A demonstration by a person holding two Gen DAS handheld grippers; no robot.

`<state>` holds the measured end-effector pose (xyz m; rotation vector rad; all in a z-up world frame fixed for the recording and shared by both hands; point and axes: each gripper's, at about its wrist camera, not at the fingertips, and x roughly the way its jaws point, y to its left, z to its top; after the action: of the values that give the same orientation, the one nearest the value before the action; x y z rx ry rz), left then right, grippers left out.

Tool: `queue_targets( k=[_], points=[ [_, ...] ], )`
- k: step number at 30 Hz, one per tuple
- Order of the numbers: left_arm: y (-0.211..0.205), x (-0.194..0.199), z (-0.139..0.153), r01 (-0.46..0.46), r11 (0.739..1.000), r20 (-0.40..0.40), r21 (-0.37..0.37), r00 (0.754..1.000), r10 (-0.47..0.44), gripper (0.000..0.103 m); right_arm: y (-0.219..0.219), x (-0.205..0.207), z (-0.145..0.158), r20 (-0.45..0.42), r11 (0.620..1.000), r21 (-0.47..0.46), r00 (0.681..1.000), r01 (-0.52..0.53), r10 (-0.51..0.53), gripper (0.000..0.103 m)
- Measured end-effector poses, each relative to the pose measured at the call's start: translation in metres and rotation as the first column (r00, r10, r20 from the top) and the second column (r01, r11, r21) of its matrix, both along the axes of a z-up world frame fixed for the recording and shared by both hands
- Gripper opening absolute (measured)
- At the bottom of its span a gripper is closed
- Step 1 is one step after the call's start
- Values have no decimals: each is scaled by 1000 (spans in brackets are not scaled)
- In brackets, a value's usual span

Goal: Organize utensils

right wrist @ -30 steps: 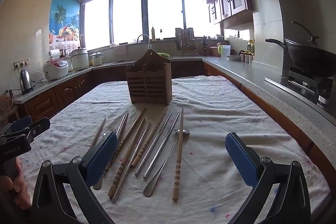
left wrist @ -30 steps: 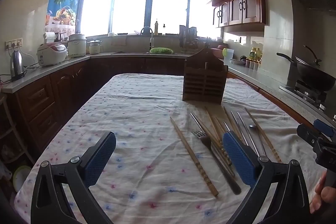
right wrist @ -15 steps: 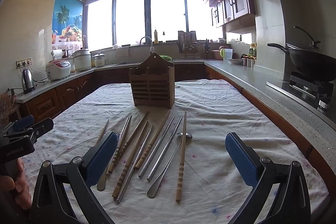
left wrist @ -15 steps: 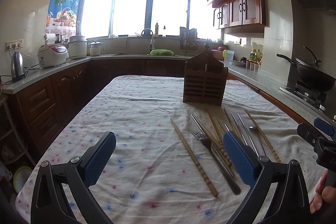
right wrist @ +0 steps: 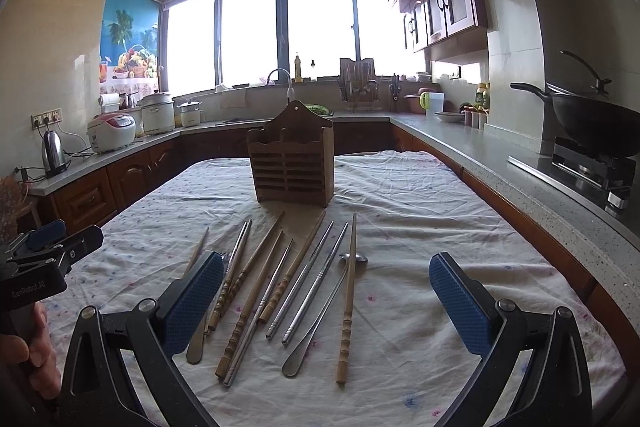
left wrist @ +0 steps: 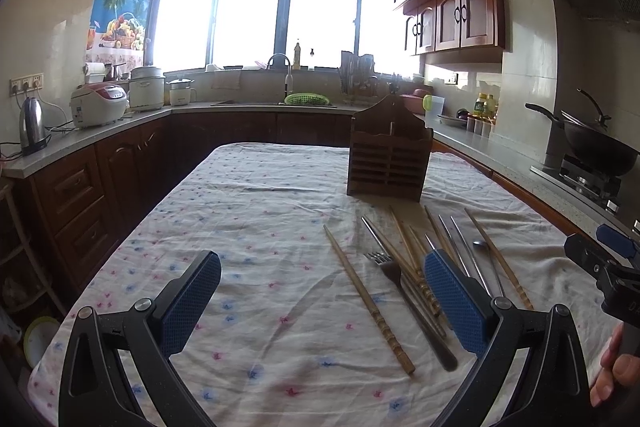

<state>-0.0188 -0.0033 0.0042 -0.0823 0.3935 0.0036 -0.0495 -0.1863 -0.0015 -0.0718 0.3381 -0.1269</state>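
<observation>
A wooden slatted utensil holder [left wrist: 389,158] [right wrist: 291,165] stands upright on the cloth-covered table [left wrist: 256,227]. In front of it lie several wooden chopsticks [right wrist: 346,299] [left wrist: 367,297], metal chopsticks [right wrist: 316,287], a fork [left wrist: 404,297] and a spoon [right wrist: 320,323], loosely fanned out. My left gripper [left wrist: 322,303] is open and empty above the cloth, left of the utensils. My right gripper [right wrist: 326,301] is open and empty, hovering above the near ends of the utensils. Each gripper shows at the edge of the other's view.
Kitchen counters [right wrist: 500,163] run along both sides and the back. A wok [right wrist: 592,123] sits on a stove at the right. A kettle [left wrist: 32,125] and rice cookers [left wrist: 98,105] stand on the left counter. The table's floral cloth [right wrist: 420,211] is wrinkled.
Both grippers have tilted slightly; the holder and utensils sit a bit lower in the right wrist view. Nothing on the table moved.
</observation>
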Motion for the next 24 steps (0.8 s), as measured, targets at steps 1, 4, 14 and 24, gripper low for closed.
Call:
queue_targets(
  k=[1,4,14,24],
  points=[
    [0,0,0,0,1000,0,0,1000,0,102,1,-1,-1,2,1000,-1,1000,0,0,103],
    [0,0,0,1,1000,0,-2,1000,-1,102,1,0,-1,2,1000,-2,1000,-1,1,103],
    [1,0,0,4,1000,1,-4,1000,-4,102,1,0,-1,2,1000,-1,1000,-3,3,103],
    [2,1,1,8,1000,-2,-14,1000,-8,102,2,1,-1,5,1000,-1,1000,-6,6,103]
  ],
)
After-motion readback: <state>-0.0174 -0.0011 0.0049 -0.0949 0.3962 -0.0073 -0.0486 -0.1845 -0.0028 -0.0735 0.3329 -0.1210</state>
